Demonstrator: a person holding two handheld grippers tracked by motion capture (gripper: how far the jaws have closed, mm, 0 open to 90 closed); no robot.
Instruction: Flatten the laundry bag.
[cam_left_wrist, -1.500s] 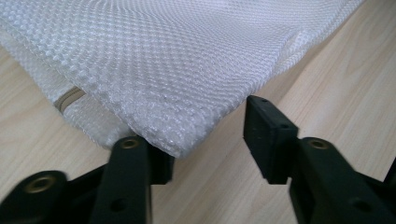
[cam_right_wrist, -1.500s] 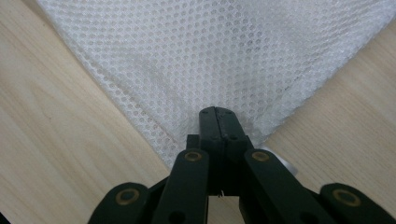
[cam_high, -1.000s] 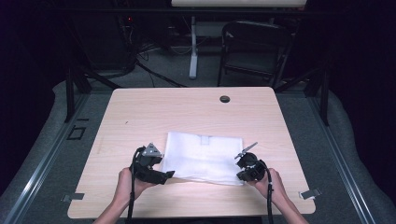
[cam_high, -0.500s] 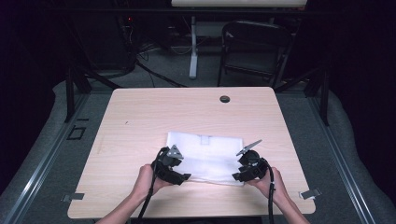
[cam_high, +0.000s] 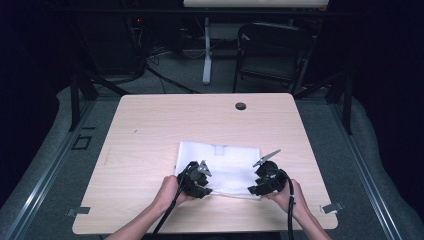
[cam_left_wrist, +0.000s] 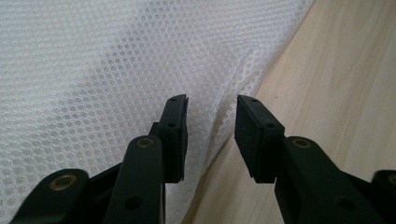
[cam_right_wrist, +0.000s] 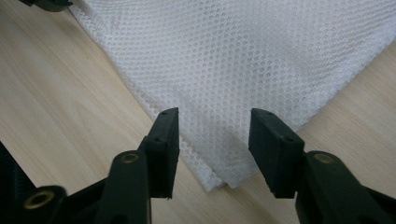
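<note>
- The left tool (cam_high: 200, 181) sits at the near left corner of a white mesh cloth (cam_high: 222, 165) — jaws parted, gripping nothing, straddling a raised fold at the cloth's edge.
- The right tool (cam_high: 261, 181) sits at the cloth's near right corner, jaws apart and empty, one on either side of the corner tip.
- The cloth lies flat toward the near edge of the worktop (cam_high: 150, 130), slightly right of centre.
- A small dark round disc (cam_high: 241, 106) lies near the far edge.
- Beyond the worktop stands a dark chair (cam_high: 272, 55) on the floor.

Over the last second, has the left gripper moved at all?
Yes. In the high view the left gripper has shifted right, from beside the white mesh cloth onto its near left corner, judged against the table's edge.
</note>
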